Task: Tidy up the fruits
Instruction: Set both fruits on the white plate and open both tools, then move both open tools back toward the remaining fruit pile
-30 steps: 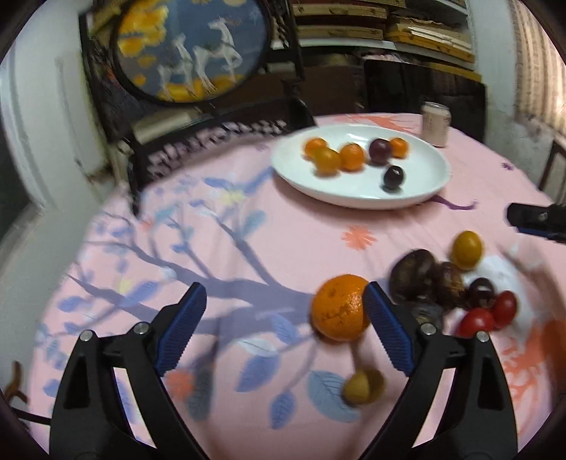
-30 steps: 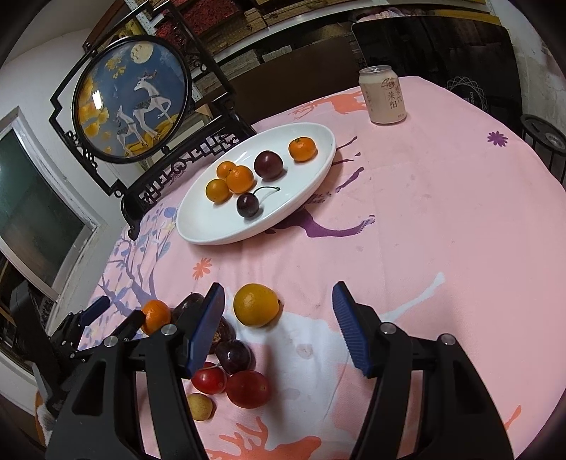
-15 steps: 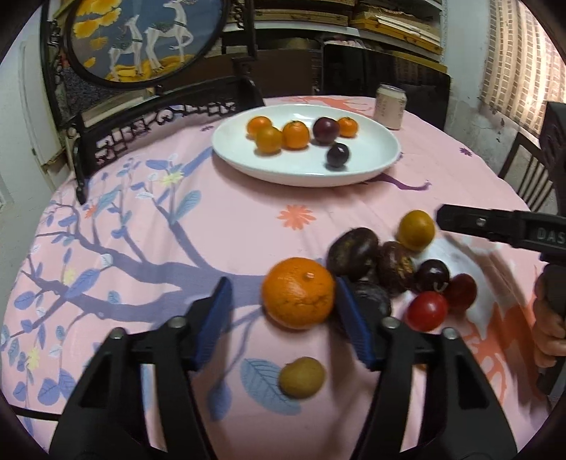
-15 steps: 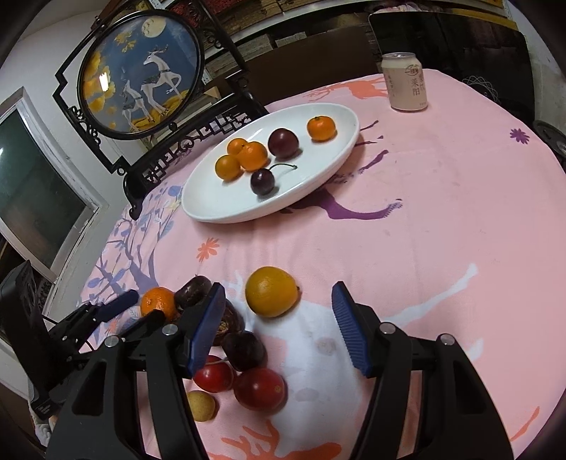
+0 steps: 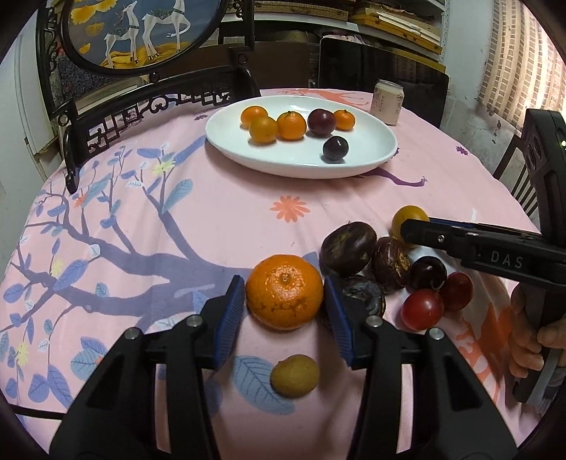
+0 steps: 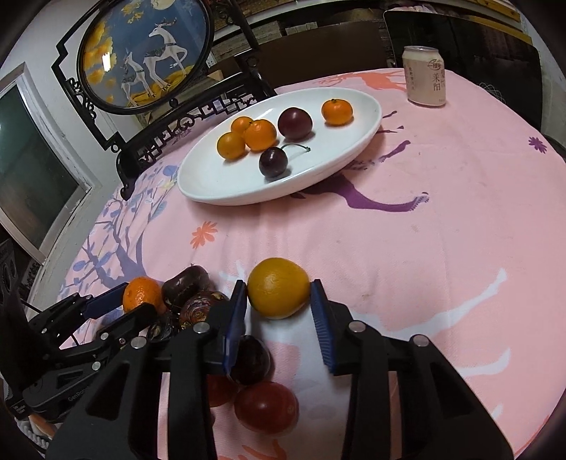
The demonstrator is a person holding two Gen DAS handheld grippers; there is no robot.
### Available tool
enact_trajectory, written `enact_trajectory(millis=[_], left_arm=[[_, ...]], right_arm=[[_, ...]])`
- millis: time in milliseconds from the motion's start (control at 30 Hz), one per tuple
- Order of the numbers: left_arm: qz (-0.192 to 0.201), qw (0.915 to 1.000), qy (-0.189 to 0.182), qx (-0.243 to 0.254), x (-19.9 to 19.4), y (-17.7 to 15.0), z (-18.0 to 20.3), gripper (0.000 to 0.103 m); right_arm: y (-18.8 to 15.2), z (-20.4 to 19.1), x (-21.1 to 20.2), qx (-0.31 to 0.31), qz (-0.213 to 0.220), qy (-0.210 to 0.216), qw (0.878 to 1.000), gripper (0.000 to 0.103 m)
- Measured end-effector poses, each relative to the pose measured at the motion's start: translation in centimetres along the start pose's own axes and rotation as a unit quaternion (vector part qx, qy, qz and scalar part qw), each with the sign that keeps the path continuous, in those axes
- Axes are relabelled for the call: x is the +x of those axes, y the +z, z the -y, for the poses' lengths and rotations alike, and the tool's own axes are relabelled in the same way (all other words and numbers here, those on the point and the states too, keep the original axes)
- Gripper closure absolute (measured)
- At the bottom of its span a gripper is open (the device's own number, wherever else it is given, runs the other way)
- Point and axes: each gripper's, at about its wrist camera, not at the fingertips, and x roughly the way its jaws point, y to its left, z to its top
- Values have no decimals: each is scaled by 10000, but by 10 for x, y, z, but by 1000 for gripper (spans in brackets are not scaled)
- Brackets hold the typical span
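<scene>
My left gripper (image 5: pixel 284 304) is shut on a large orange mandarin (image 5: pixel 284 292) resting on the pink tablecloth; the same mandarin (image 6: pixel 143 294) shows in the right wrist view. My right gripper (image 6: pixel 278 304) is shut on a yellow-orange fruit (image 6: pixel 278 287), which also shows in the left wrist view (image 5: pixel 406 221) behind the right gripper's finger. Between them lies a pile of dark passion fruits (image 5: pixel 348 243), dark cherries (image 5: pixel 428 272) and red tomatoes (image 5: pixel 422 309). A small brown-yellow fruit (image 5: pixel 294 375) lies under my left gripper. A white plate (image 5: pixel 368 155) at the back holds several oranges and two dark fruits.
A drink can (image 6: pixel 424 76) stands behind the plate at the far right. A black carved stand with a round deer picture (image 5: pixel 141 32) rises at the table's far left edge. Dark chairs stand behind the round table.
Both grippers moved forward and closed: the left jaws now touch the mandarin on both sides, the right jaws now touch the yellow-orange fruit. The fruits on the plate have not moved.
</scene>
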Motion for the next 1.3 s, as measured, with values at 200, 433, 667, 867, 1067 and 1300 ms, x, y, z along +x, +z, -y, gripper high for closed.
enact_trajectory(millis=[200,433,667,867,1067,1300], left_arm=[[151,9999,51,-44,-8,1,-2,57],[430,9982,320,-262,-10,42,-14,57],[590,9974,311,-263,17,97,-3,57],[382,9988,253,-191,56,116,0,56],[391,9987,118,-306,66,121,-10,44],[520,9981,210,-243,51,121,-6,40]], right_arm=[[1,3,-10,67,126,63,9999,66],[29,9,-38,179,743,-77,9970,66],[90,11,-23,403,1009,-42,9941,66],[107,18,26,364,756,-254,9962,66],[108,36,27,570,786,-120,9952,65],[97,29,6,581,772,39,9953,65]])
